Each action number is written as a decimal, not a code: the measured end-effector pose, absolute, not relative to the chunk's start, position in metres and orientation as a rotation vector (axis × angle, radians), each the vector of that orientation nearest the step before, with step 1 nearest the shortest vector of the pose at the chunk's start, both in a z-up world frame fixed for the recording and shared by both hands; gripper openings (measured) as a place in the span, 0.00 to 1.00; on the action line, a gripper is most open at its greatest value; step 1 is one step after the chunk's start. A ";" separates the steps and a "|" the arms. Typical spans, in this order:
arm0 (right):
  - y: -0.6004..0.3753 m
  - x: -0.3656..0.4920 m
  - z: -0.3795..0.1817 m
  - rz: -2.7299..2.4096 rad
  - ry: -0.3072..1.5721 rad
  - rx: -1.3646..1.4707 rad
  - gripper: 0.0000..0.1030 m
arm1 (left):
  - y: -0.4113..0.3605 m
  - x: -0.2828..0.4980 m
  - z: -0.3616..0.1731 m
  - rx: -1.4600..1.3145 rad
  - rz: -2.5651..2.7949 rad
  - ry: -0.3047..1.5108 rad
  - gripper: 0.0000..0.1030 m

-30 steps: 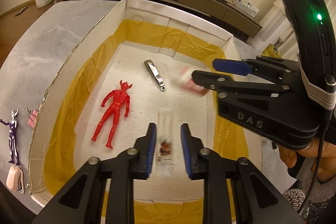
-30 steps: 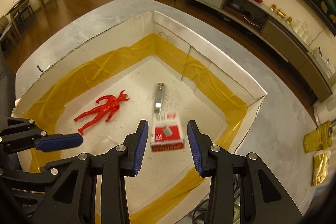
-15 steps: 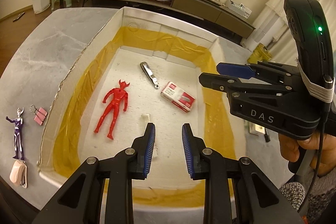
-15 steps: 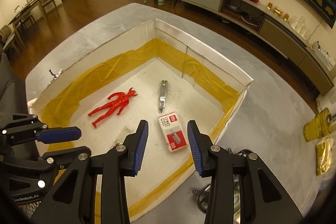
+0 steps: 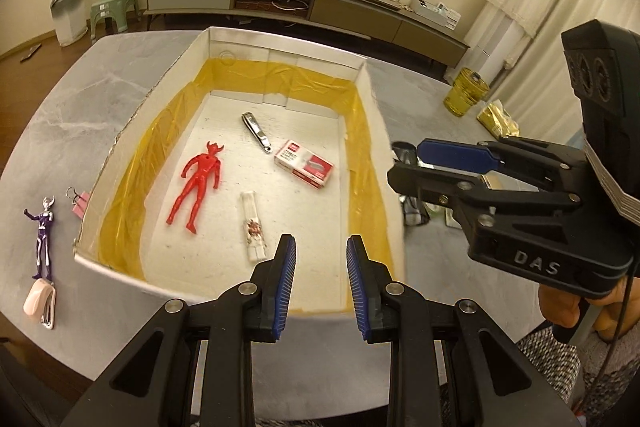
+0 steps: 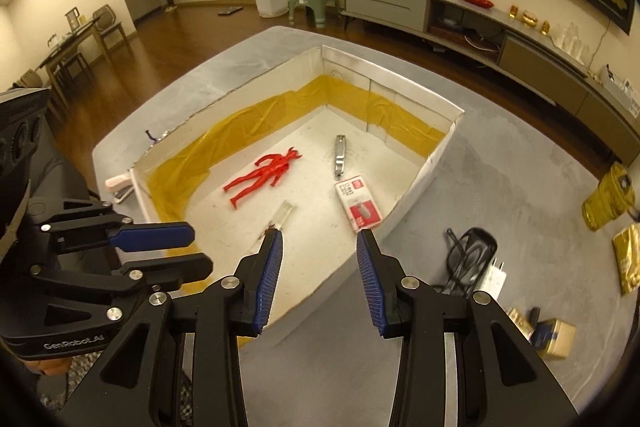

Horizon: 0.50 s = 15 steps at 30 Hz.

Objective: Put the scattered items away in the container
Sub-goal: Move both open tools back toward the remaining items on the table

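Grey and marble-veined, the table (image 5: 120,95) carries everything we are tidying, with a living room and a long sideboard behind it. We take the container (image 5: 372,115), a white box lined with yellow tape, as our landmark.

Inside it lie four things: the red figure (image 5: 199,181) left of centre, the red and white staple box (image 5: 304,169) toward its right wall, the clear tube (image 5: 253,225) near its front wall, and the nail clipper (image 5: 256,133) toward its back wall. We judge the task well along but not finished.

Outside the container's left wall we count three things left: the purple figure (image 5: 43,233), the pink stapler (image 5: 38,301) just in front of it, and the pink binder clip (image 5: 80,203) close against the wall. Off its right wall sits a black cable with a charger (image 6: 472,261).

Our left gripper (image 5: 320,279) and right gripper (image 6: 318,279) hover near the container's front edge, jaws wide and holding nothing.

A second ago the staple box and the tube were dropping from our jaws; now both lie on the container's floor, and our grippers have drawn back.
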State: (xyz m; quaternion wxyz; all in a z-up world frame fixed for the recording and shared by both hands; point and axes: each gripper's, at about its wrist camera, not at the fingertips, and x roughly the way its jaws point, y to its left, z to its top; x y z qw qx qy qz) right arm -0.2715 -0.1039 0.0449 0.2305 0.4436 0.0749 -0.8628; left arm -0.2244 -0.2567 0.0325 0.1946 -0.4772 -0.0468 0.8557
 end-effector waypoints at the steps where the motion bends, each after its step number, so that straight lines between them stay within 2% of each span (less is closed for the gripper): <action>1: -0.101 -0.266 0.046 -2.373 0.194 1.214 0.40 | -0.254 -0.220 0.033 -1.333 2.402 -0.122 0.27; 15: -0.060 -0.196 0.048 -2.393 0.093 1.154 0.40 | -0.213 -0.165 0.046 -1.243 2.441 0.021 0.27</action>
